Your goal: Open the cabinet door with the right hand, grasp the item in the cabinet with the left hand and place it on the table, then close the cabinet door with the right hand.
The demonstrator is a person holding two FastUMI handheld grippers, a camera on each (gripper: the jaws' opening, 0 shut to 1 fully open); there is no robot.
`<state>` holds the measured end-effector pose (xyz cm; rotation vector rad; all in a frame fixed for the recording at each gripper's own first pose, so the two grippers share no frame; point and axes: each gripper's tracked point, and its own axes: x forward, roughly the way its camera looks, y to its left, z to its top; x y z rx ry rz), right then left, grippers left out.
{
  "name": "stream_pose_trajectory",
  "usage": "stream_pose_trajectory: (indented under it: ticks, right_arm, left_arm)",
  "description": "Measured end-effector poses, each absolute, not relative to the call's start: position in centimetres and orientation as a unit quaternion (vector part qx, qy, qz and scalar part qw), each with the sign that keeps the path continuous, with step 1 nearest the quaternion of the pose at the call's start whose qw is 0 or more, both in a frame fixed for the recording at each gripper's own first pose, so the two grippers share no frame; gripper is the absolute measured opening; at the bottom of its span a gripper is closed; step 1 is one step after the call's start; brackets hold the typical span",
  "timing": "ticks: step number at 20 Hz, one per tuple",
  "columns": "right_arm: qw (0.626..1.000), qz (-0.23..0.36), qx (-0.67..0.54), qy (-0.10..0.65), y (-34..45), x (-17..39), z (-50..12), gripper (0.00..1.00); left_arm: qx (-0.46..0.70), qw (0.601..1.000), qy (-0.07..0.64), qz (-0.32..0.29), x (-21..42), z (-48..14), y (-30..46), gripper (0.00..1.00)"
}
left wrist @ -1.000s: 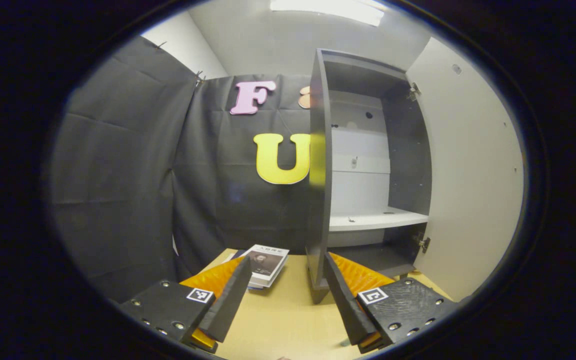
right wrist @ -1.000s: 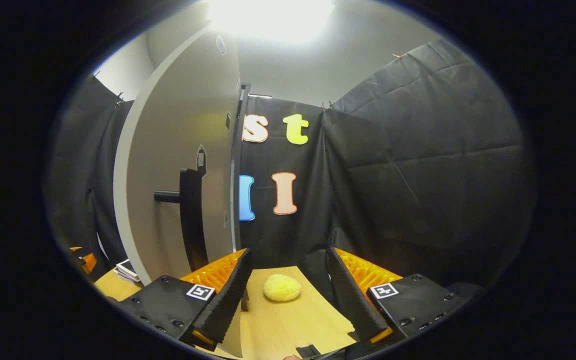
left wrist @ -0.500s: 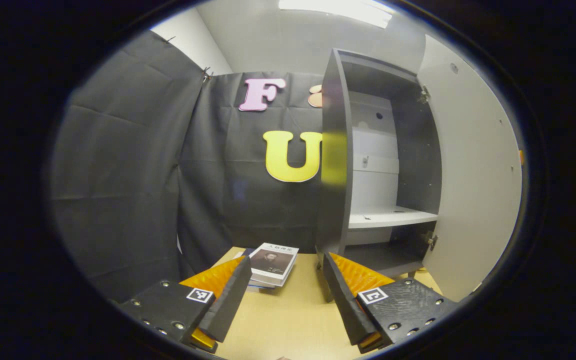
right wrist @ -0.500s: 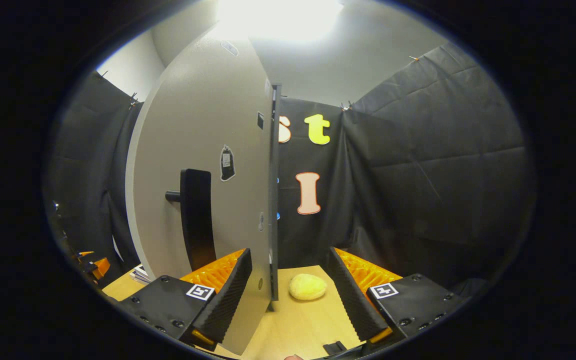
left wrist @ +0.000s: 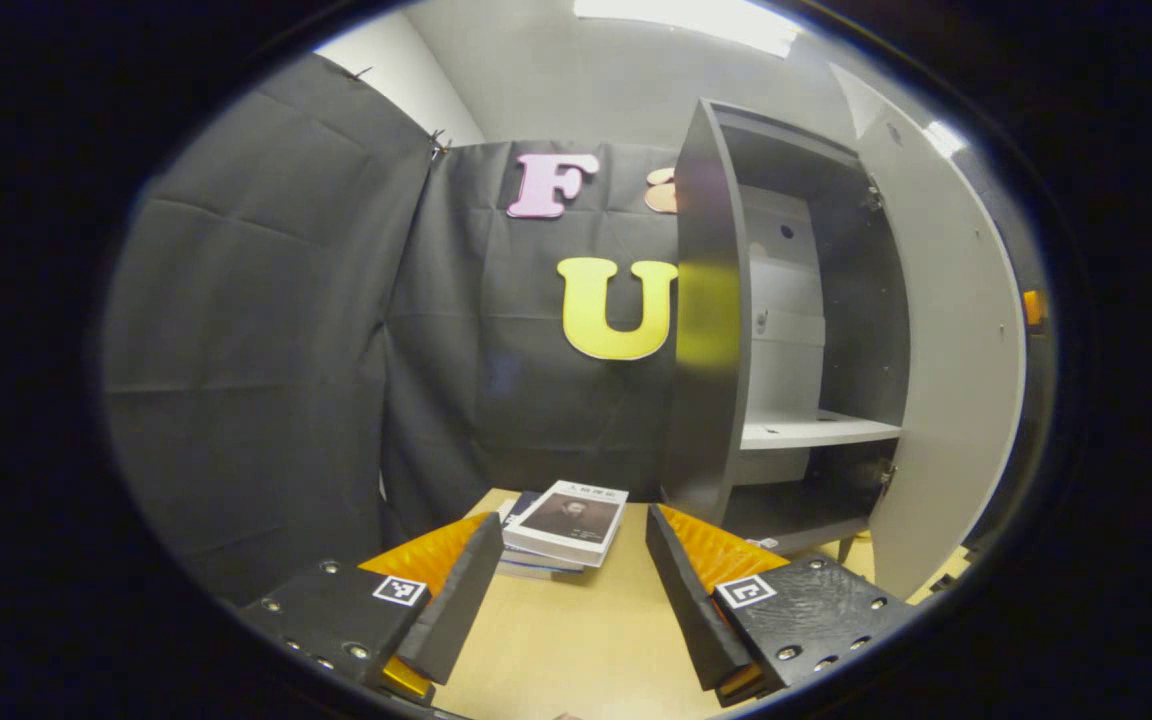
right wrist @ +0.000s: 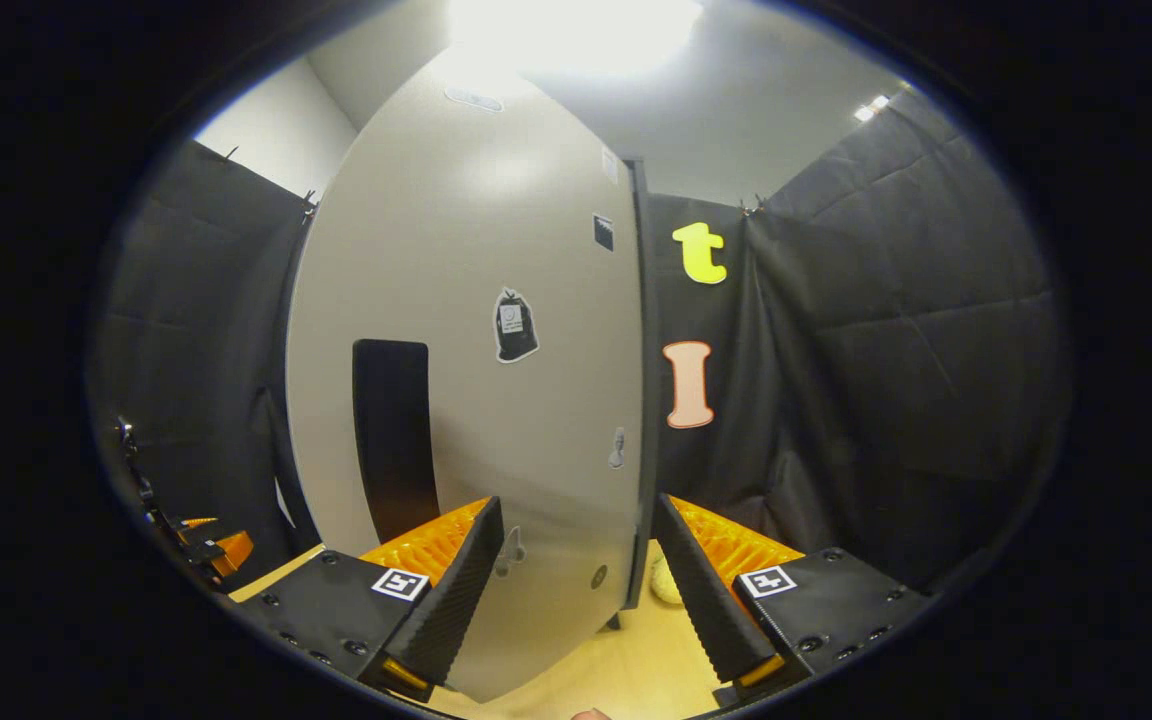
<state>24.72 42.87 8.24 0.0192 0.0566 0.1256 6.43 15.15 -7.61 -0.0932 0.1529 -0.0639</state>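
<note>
Closing step, by my read: the books (left wrist: 566,525) sit stacked on the wooden table (left wrist: 566,640) left of the cabinet (left wrist: 706,330), whose shelf (left wrist: 816,430) looks bare, so I take the stack as the retrieved item. Left gripper (left wrist: 566,590) is low over the table, fingers spread wide, holding nothing, books just beyond its tips. Cabinet door (left wrist: 946,380) stands ajar. In the right gripper view, the right gripper (right wrist: 576,590) is splayed wide and empty, close up on the door's outer face, dark handle (right wrist: 394,435) left of centre. Next: push the door flat toward the frame, no grasp needed. Yellowish lump (right wrist: 664,582) on the table past the door edge. Black cloth walls, ceiling light overhead.
</note>
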Motion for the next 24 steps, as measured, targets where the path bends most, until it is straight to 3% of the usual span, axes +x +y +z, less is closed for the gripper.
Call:
stream_pose_trajectory:
  ticks: [1, 3, 4, 5, 10, 11, 13, 15, 20, 21, 22, 24]
  right_arm:
    - [0.997, 0.073, 0.011, 0.030, 44.3, 25.4, 8.0, 0.97]
    - [0.995, 0.089, 0.011, 0.033, 46.1, 26.1, 7.6, 0.98]
    - [0.995, 0.094, 0.011, 0.033, 46.9, 26.3, 7.5, 0.94]
    - [0.994, 0.100, 0.010, 0.032, 47.7, 26.4, 7.4, 0.99]
    - [0.993, 0.113, 0.008, 0.033, 49.4, 27.0, 6.9, 0.99]
    - [0.993, 0.115, 0.010, 0.035, 49.3, 27.1, 6.6, 0.94]
    - [0.992, 0.119, 0.017, 0.038, 49.2, 27.3, 6.2, 0.99]
    - [0.991, 0.125, 0.030, 0.043, 48.8, 27.6, 5.5, 0.94]
    - [0.989, 0.128, 0.051, 0.056, 45.4, 27.9, 3.5, 0.99]
    - [0.989, 0.128, 0.051, 0.061, 44.4, 28.0, 2.9, 0.94]
    - [0.989, 0.125, 0.051, 0.064, 43.2, 28.0, 2.5, 0.98]
    - [0.989, 0.121, 0.049, 0.064, 40.8, 28.2, 2.2, 0.98]
  left_arm:
    - [-0.047, 0.995, 0.078, -0.029, 6.3, -7.8, 15.7, 0.87]
    - [-0.047, 0.995, 0.080, -0.024, 6.1, -7.9, 16.7, 0.89]
    - [-0.047, 0.995, 0.080, -0.022, 5.9, -7.8, 17.1, 0.87]
    - [-0.047, 0.996, 0.080, -0.020, 5.7, -7.8, 17.5, 0.89]
    - [-0.035, 0.996, 0.075, -0.019, 5.5, -7.1, 17.9, 0.88]
    - [-0.033, 0.997, 0.075, -0.018, 5.6, -7.0, 17.7, 0.90]
    - [-0.031, 0.997, 0.073, -0.018, 5.5, -6.8, 17.4, 0.87]
    - [-0.028, 0.997, 0.073, -0.021, 5.5, -6.1, 16.2, 0.87]
    - [-0.007, 0.997, 0.067, -0.032, 6.7, -5.1, 11.0, 0.87]
    - [-0.002, 0.997, 0.066, -0.032, 6.8, -4.8, 10.0, 0.87]
    - [0.001, 0.997, 0.063, -0.033, 7.0, -4.4, 8.8, 0.89]
    - [0.002, 0.998, 0.059, -0.037, 7.0, -3.5, 6.4, 0.87]
